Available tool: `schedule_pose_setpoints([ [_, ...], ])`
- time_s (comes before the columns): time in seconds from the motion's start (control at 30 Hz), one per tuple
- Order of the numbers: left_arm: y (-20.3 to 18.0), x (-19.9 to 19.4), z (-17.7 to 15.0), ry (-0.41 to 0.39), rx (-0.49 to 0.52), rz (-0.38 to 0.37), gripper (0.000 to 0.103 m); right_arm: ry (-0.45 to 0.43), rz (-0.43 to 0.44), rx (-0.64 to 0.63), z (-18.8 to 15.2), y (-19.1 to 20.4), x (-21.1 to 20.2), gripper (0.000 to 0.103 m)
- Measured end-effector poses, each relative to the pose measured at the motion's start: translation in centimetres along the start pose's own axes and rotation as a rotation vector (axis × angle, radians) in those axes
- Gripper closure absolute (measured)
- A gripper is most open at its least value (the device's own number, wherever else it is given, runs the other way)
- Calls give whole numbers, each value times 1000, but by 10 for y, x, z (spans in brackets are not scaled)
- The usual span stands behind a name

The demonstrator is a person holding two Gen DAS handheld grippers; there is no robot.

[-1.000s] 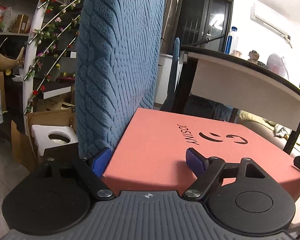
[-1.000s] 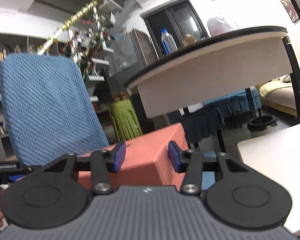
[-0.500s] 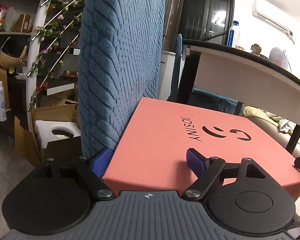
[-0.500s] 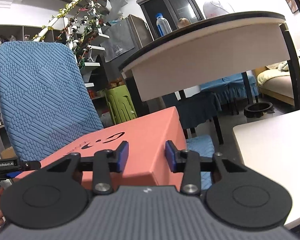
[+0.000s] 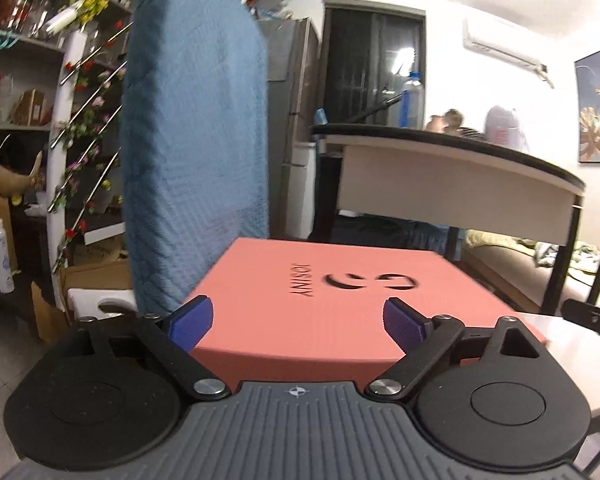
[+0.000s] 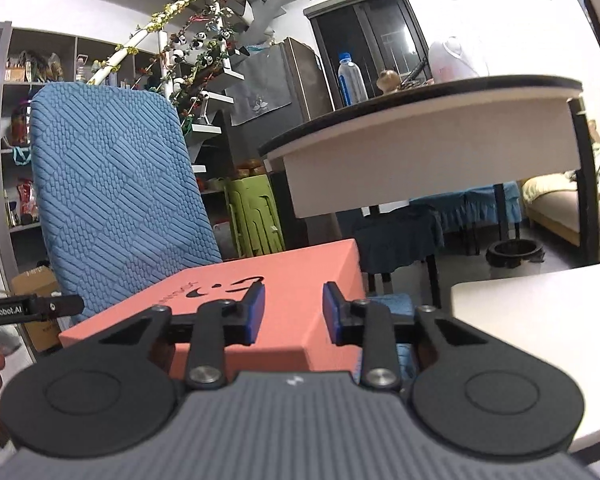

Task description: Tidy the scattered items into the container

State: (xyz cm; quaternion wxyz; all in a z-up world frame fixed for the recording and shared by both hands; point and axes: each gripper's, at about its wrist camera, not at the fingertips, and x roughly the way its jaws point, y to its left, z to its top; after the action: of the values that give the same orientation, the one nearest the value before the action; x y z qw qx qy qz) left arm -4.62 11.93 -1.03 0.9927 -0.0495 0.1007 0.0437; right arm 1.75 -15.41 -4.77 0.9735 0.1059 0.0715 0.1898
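On a blue-covered chair [image 6: 112,184], a salmon-pink box [image 5: 332,300] with a dark printed logo is seen lying flat, its back edge just beside the quilted backrest. The left tool [image 5: 298,320] is held spread wide over the box's near left corner, its blue pads [image 5: 190,320] gripping nothing. The right tool [image 6: 292,312] is pictured partly open above the near right corner, likewise empty. A white surface [image 6: 540,304] is visible to the right, and a dark-topped counter [image 6: 420,120] carrying a water bottle [image 6: 352,80] is seen behind.
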Motion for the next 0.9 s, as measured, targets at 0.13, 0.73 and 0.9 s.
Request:
schedule_pose_setpoints([
  [0.13,-18,-15,-5,-7,-16,-47,6,4,-21,-18,-1,-2,-23,70],
  [0.73,-56,-36,-21,5,38,-90,0,-48,-123,-39,-11,-11,-95,52],
  [0.9,-57,-32,-22,9,42,-82,0,-55,-125,-54,-15,-11,-100,33],
])
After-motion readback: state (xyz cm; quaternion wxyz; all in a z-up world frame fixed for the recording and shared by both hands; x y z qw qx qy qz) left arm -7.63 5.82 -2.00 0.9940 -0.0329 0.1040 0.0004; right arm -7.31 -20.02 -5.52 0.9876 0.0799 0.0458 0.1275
